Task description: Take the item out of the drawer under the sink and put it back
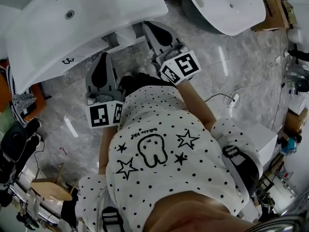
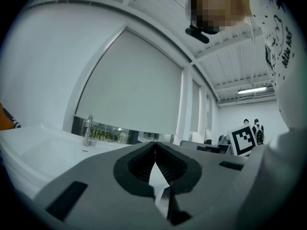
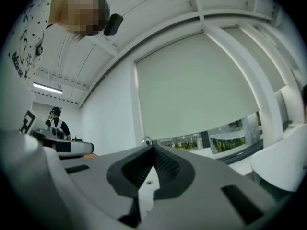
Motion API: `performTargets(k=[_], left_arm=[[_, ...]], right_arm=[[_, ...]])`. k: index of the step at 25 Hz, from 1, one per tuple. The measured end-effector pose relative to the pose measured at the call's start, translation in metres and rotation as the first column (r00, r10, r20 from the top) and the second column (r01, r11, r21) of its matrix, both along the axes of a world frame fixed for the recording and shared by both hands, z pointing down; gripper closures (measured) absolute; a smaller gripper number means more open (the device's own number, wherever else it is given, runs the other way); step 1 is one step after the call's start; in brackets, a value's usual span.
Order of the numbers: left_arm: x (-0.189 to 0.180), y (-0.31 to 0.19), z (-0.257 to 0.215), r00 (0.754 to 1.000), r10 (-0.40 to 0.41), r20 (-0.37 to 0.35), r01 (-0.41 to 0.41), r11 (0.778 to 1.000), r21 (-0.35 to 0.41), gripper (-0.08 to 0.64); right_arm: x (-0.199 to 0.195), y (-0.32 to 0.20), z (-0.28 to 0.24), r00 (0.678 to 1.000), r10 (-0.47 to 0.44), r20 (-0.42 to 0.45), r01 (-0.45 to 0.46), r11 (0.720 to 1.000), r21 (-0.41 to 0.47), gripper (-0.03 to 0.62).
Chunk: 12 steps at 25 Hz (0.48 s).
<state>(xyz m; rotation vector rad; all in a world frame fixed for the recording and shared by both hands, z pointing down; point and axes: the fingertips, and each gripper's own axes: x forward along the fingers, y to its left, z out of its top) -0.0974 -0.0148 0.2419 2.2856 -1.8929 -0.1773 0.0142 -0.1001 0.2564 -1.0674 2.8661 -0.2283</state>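
A white sink (image 1: 72,23) hangs at the upper left of the head view; no drawer under it and no item show in any frame. Close to the chest, my left gripper (image 1: 103,56) points toward the sink's underside, its jaws together with nothing between them. Just right of it my right gripper (image 1: 153,27) is shut and empty too, its tip near the sink's lower edge. The left gripper view has my left gripper (image 2: 155,147) aimed upward over the basin and its faucet (image 2: 88,131). Up at a window blind looks my right gripper (image 3: 153,150).
A second white basin (image 1: 227,4) hangs at the top right, with a cardboard box (image 1: 273,11) beside it. Cables (image 1: 234,98) lie on the marble floor. A white cabinet (image 1: 260,139) stands at the right, a wooden stool (image 1: 48,190) at the lower left.
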Motion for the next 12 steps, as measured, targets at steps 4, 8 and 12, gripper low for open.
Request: performTargets(k=[4,8,12], left_arm=[[-0.019,0.009,-0.018,1.0,0.02,-0.007,-0.02,1.0,0.021,0.555],[-0.039,0.027,-0.035,0.999,0.048,0.001,-0.048,0.998,0.028,0.555],[-0.048,0.034,-0.043,0.998,0.068,0.0,-0.068,0.997,0.048,0.555]], right_arm=[[-0.003,0.023,-0.028,0.999,0.042,0.007,-0.042,0.999,0.035,0.58],[-0.018,0.057,-0.045,0.997,0.057,-0.044,-0.054,0.997,0.063,0.58],[-0.021,0.077,-0.046,0.995,0.071,-0.072,-0.067,0.996,0.057,0.58]])
